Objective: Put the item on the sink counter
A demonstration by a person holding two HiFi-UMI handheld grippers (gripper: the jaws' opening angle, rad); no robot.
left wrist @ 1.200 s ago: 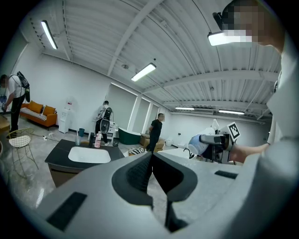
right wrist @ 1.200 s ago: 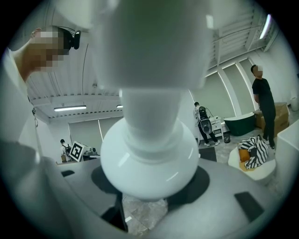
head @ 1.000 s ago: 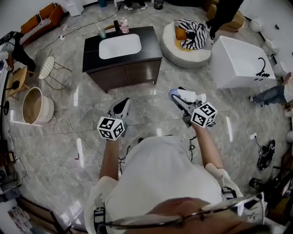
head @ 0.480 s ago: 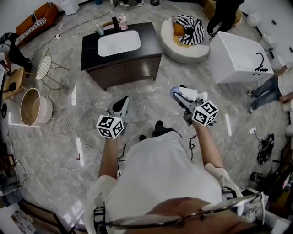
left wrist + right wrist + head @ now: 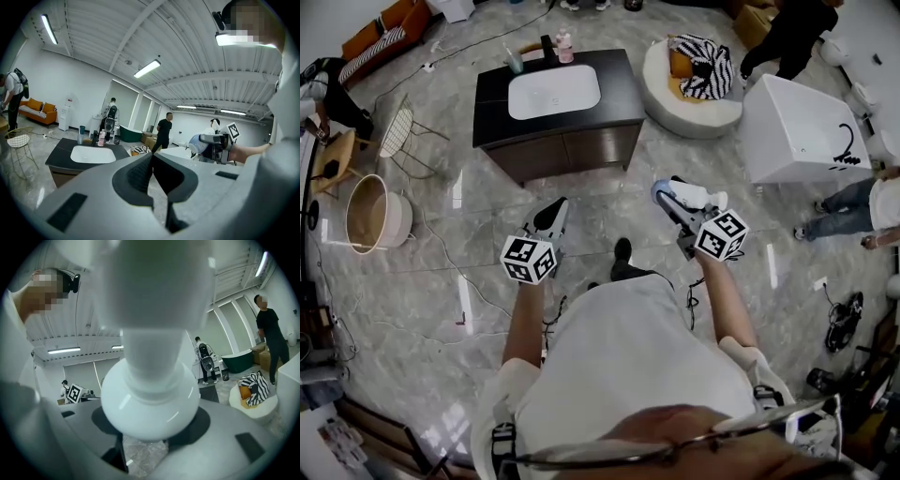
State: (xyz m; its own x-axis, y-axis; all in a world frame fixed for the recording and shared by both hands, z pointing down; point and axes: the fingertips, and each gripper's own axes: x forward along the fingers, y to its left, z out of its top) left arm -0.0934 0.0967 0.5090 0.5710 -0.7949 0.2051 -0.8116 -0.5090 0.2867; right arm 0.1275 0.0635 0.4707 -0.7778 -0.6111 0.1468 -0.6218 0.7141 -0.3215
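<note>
The dark sink counter (image 5: 619, 86) with a white basin (image 5: 554, 92) stands across the marble floor, well ahead of both grippers. My right gripper (image 5: 664, 194) is shut on a white bottle-like item (image 5: 692, 196), held level above the floor. In the right gripper view the item's round white body (image 5: 150, 401) fills the space between the jaws. My left gripper (image 5: 555, 210) is shut with nothing in it, its jaws meeting at the tip (image 5: 151, 155). The left gripper view shows the counter (image 5: 60, 153) at the lower left.
Small bottles (image 5: 564, 45) and a cup (image 5: 514, 62) stand at the counter's back edge. A round pouf (image 5: 675, 111) with a striped cushion and a white tub (image 5: 797, 131) are to the right. A wire chair (image 5: 397, 139), a round basket (image 5: 377, 216) and floor cables (image 5: 450, 262) lie left. People (image 5: 792, 33) stand nearby.
The counter has shifted a little in the head view, and a foot has come into view below the grippers. Both grippers keep their pose, and the item stays held.
</note>
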